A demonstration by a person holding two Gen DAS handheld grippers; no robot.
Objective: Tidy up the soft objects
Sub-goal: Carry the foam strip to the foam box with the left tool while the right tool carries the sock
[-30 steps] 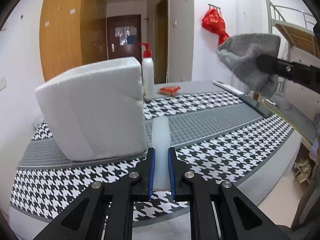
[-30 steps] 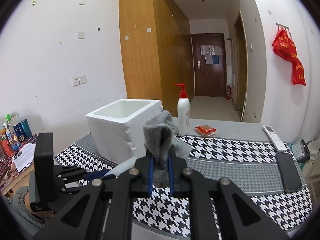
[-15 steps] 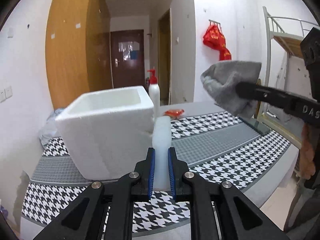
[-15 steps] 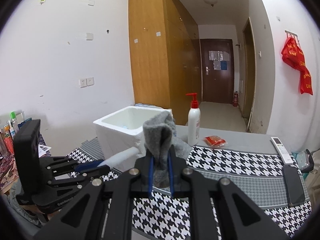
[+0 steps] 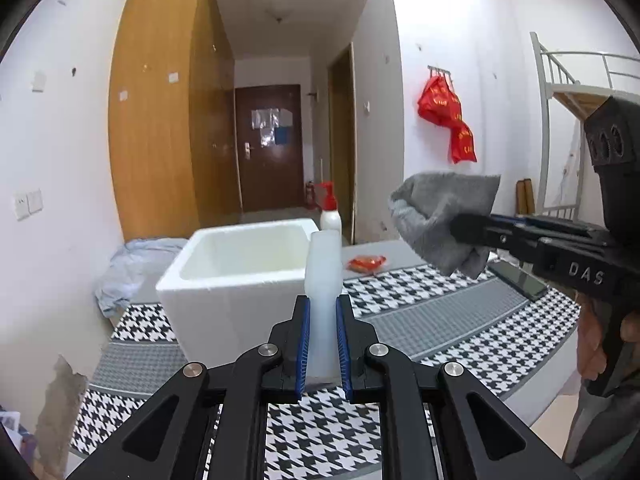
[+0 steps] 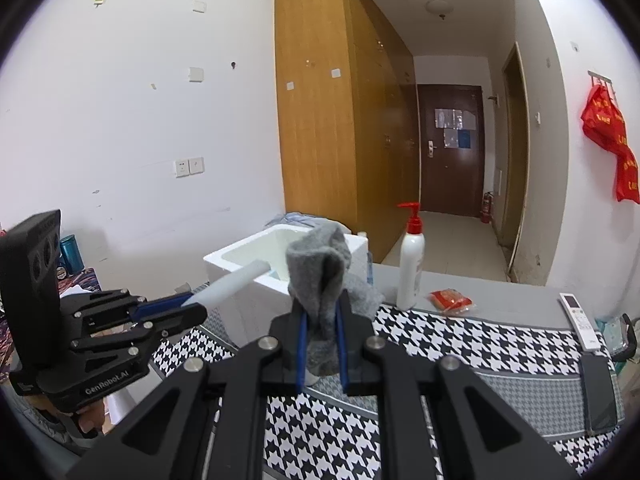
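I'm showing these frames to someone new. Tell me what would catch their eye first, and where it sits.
First, the two loaded grippers: the right gripper is shut on a crumpled gray cloth, and the left gripper is shut on a pale translucent tube-like piece. Just beyond them an open white foam box stands on the black-and-white houndstooth table cover, with a red-topped pump bottle beside it.

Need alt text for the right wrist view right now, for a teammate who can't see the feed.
The right gripper is shut on a grey cloth held above a houndstooth-covered table. At left, the left gripper holds a white tube pointing toward an open white foam box; a red-pump bottle stands beyond.
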